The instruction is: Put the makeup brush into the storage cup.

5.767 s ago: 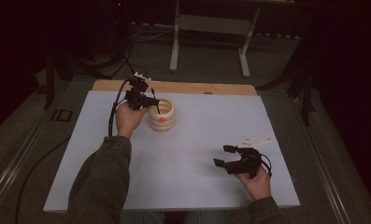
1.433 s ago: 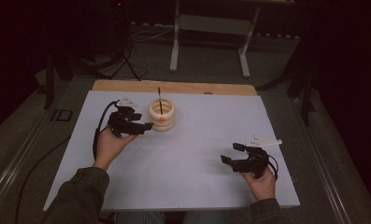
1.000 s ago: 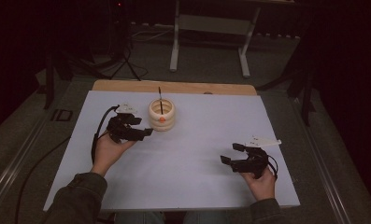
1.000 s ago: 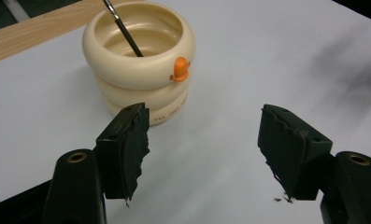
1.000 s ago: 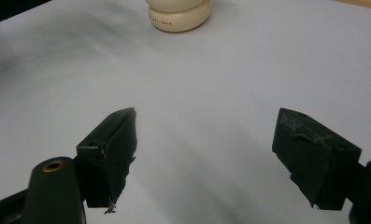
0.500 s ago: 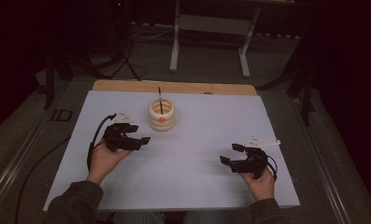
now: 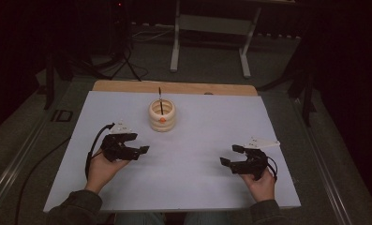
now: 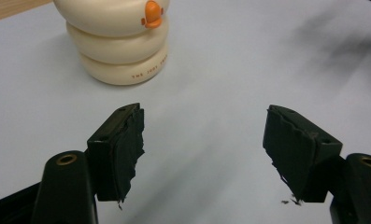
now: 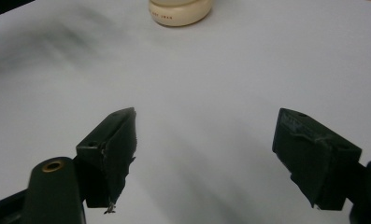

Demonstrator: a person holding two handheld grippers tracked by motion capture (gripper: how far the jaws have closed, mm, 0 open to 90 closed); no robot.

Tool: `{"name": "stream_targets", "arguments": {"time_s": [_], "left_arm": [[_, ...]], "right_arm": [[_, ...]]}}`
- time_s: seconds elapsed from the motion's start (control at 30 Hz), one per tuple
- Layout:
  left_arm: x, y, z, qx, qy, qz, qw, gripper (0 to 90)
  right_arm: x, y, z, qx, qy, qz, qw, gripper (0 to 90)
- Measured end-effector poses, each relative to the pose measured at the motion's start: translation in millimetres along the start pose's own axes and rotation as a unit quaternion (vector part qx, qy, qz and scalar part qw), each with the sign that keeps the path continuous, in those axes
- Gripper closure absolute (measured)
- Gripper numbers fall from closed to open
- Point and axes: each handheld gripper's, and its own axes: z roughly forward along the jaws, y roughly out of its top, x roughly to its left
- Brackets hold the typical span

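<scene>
A stack of three cream rings stands on a thin dark rod at the far middle of the white board, with a small orange bead on its front. In the left gripper view the stack rises just beyond the jaws, to their left. My left gripper hovers low, near and left of the stack. It is open, its jaws have just been opening, and nothing lies between them. My right gripper rests open and empty at the near right, with the bottom ring far ahead.
The white board lies on a table whose wooden edge shows at the far side. A metal stand and cables sit on the dark floor beyond. A black cable loops from the left gripper.
My left hand has drawn back from the ring stack toward the near left and sunk lower. The right hand has stayed put.
</scene>
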Motion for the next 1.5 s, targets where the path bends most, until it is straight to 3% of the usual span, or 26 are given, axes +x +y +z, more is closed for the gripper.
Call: {"name": "stream_targets", "arguments": {"time_s": [0.37, 0.67, 1.03, 1.23, 1.5], "left_arm": [[-4.3, -15.0, -6.6, -0.008, 0.001, -0.001, 1.0, 28.5], [-7.3, -31.0, -13.6, -0.022, -0.002, -0.014, 0.9997, 27.1], [-17.2, -49.5, -18.2, -0.01, 0.003, -0.004, 0.9999, 26.8], [-20.9, -59.7, -19.8, -0.001, 0.005, -0.007, 1.0, 26.6], [-18.9, -63.3, -18.6, -0.006, 0.006, -0.015, 0.9998, 26.0]], "right_arm": [[0.1, -1.6, 0.9, 0.004, 0.0, -0.001, 1.0, 21.5], [0.7, -2.5, 1.6, 0.006, 0.0, -0.003, 1.0, 21.5], [-0.8, -5.1, -0.5, 0.005, -0.001, -0.001, 1.0, 21.4], [-1.3, -7.4, -0.9, 0.006, 0.002, 0.002, 1.0, 21.2], [-2.1, -10.2, 3.6, 0.013, 0.008, 0.008, 0.9999, 20.9]]}}
